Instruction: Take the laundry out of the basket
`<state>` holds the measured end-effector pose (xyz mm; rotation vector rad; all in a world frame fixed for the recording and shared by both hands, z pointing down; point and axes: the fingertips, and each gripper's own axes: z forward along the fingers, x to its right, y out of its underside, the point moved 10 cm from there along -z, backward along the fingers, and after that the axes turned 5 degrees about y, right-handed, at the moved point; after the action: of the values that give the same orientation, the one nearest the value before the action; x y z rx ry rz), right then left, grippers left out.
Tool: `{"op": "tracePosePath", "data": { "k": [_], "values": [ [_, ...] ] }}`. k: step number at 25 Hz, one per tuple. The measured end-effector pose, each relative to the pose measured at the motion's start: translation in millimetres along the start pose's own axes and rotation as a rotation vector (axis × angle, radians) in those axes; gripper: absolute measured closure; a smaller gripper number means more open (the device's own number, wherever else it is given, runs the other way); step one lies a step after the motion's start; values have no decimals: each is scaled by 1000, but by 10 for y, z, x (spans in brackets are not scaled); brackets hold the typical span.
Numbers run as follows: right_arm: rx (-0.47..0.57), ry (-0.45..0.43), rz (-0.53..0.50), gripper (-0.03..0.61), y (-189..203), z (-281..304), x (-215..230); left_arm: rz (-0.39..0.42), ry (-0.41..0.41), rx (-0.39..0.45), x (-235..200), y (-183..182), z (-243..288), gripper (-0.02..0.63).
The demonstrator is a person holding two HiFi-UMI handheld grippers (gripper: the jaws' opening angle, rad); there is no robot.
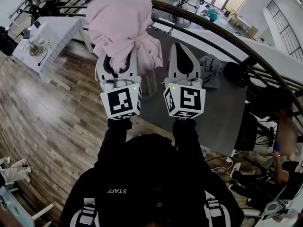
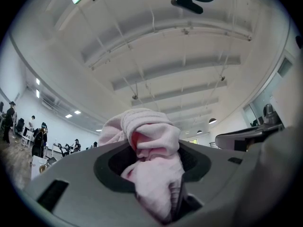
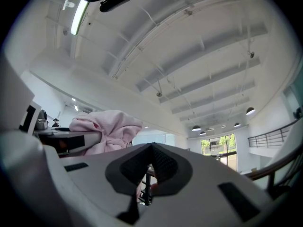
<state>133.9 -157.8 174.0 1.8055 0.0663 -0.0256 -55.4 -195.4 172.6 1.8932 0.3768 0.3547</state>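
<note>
- Currently the left tool (image 2: 152, 150) is pinching a pink cloth (image 1: 124, 22), its jaws partly apart with bunched fabric filling the gap between the pads
- The cloth is being held up in the air in front of the person, against a dark curved rail (image 1: 213, 30); one fold is bulging over the jaw tips and more is hanging down between the two tools
- The right tool (image 3: 151, 148) is gripping nothing, its jaw tips pressing together, with only a thin slit showing lower down between the pads
- Both tools are pointing upward side by side, close but not touching, the right one just beside the hanging cloth
- A grey desk (image 1: 208, 117) is standing below and beyond the tools, and a dark grey garment (image 1: 210, 67) is lying crumpled on it near the far edge
- A wood floor (image 1: 52, 108) is showing to the left of the desk
</note>
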Motion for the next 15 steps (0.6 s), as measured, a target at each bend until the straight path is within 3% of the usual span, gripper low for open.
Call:
{"op": "tracePosePath", "data": {
  "k": [15],
  "values": [
    [-1, -19, -14, 565, 10, 38, -118, 3, -9, -12, -101, 23, -17, 391]
  ]
}}
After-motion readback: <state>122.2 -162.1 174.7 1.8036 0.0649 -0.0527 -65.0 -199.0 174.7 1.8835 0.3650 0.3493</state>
